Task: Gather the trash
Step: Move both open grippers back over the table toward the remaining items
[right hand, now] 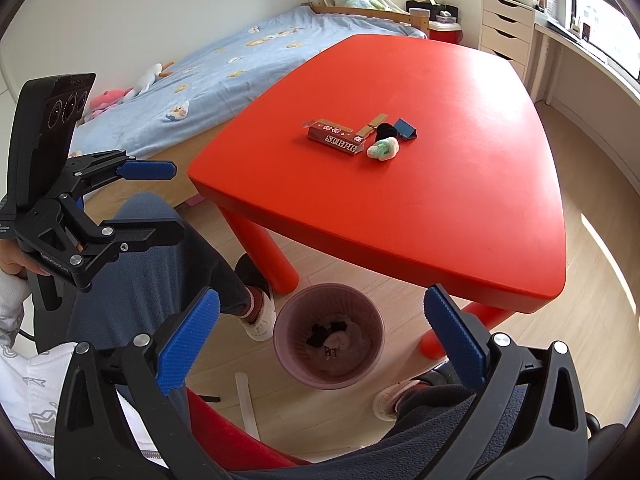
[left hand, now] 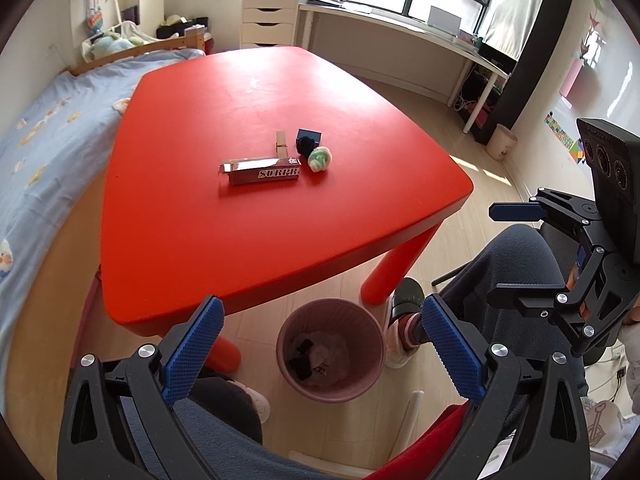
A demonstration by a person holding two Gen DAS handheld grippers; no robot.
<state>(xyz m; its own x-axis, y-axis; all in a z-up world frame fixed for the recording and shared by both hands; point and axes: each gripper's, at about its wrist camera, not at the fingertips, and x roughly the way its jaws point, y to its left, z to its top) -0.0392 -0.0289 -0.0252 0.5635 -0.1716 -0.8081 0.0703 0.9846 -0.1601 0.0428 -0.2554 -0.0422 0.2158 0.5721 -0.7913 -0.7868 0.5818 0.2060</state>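
Trash (left hand: 264,170) lies mid-table on the red table (left hand: 200,240), bin (left hand: 330,348) below its near edge; both my grippers (left hand: 322,350) (right hand: 322,344) hang spread, empty; I'd reach the box first, squarely

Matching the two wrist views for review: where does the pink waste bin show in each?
Left wrist: pink waste bin low centre, on the floor below the table's near edge.
Right wrist: low centre, right of a shoe.
Shared landmark: red carton lying on the red table.
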